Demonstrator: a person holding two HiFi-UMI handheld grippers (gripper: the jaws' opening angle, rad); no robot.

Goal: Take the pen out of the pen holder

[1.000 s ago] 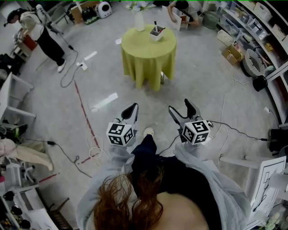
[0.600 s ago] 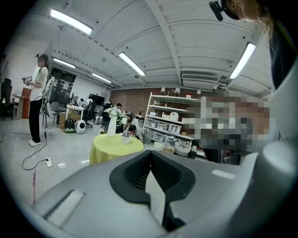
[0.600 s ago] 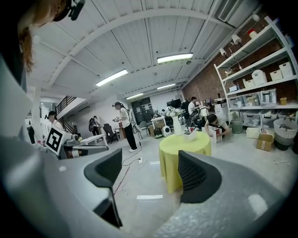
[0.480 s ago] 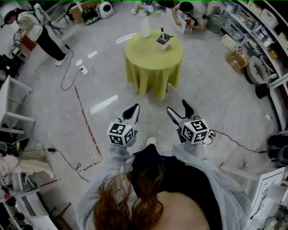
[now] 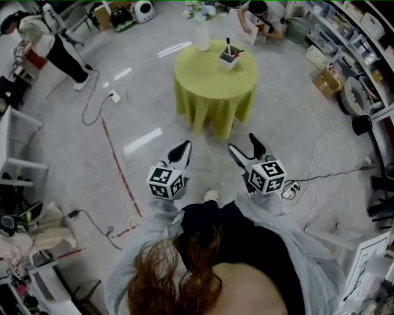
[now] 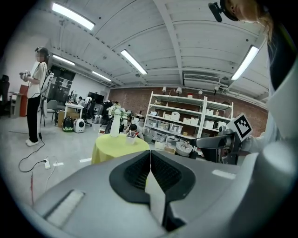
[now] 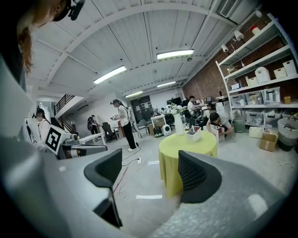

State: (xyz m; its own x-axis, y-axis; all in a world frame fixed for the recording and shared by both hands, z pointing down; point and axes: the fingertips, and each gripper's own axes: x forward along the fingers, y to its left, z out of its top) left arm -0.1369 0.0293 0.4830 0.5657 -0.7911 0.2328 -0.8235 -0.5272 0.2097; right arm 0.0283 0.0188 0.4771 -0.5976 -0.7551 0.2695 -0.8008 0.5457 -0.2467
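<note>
A white square pen holder (image 5: 229,56) with dark pens (image 5: 228,46) upright in it stands on a round table under a yellow-green cloth (image 5: 212,83), well ahead of me. The pen holder (image 7: 194,134) also shows in the right gripper view, and small in the left gripper view sits the same holder (image 6: 131,137). My left gripper (image 5: 183,148) is shut and empty, held over the floor short of the table. My right gripper (image 5: 245,148) is open and empty, beside the left one. Both are far from the holder.
A white vase with flowers (image 5: 202,34) stands on the table's far side. Cables (image 5: 92,92) and a red line (image 5: 117,163) cross the floor at the left. Shelves with boxes (image 5: 351,37) line the right. One person (image 5: 46,40) stands far left, another (image 5: 255,15) crouches behind the table.
The table with the pen holder has come closer and shifted right in the head view. Both grippers keep their pose, left shut and right open.
</note>
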